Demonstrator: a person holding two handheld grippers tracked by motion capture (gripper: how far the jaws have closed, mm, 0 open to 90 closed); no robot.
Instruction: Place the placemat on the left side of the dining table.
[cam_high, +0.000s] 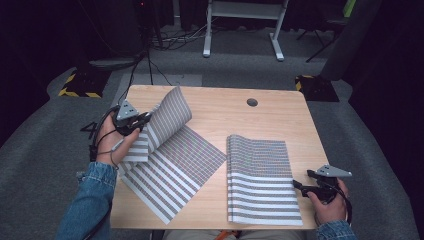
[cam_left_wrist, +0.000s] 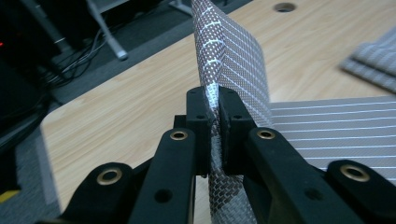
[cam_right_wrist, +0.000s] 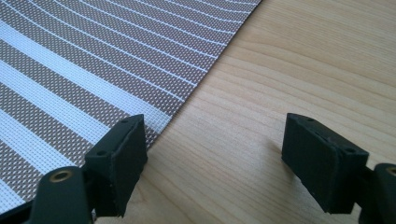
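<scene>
Two grey-and-white striped woven placemats lie on the wooden table (cam_high: 225, 107). The left placemat (cam_high: 175, 162) sits at an angle, and its far-left corner is lifted and curls over toward the right. My left gripper (cam_high: 145, 119) is shut on that raised corner; in the left gripper view my left gripper (cam_left_wrist: 212, 100) pinches the mesh of the left placemat (cam_left_wrist: 233, 56), which stands up between the pads. The right placemat (cam_high: 260, 175) lies folded and flat. My right gripper (cam_high: 298, 185) rests open just off its right edge, with bare wood between the jaws of my right gripper (cam_right_wrist: 215, 144) and the right placemat (cam_right_wrist: 70, 70) beside the left jaw.
A round cable hole (cam_high: 252, 102) sits near the table's far edge. Beyond the table stand a white desk frame (cam_high: 240, 30), floor cables (cam_high: 170, 40) and two bases with yellow-black tape (cam_high: 80, 86). Grey carpet surrounds the table.
</scene>
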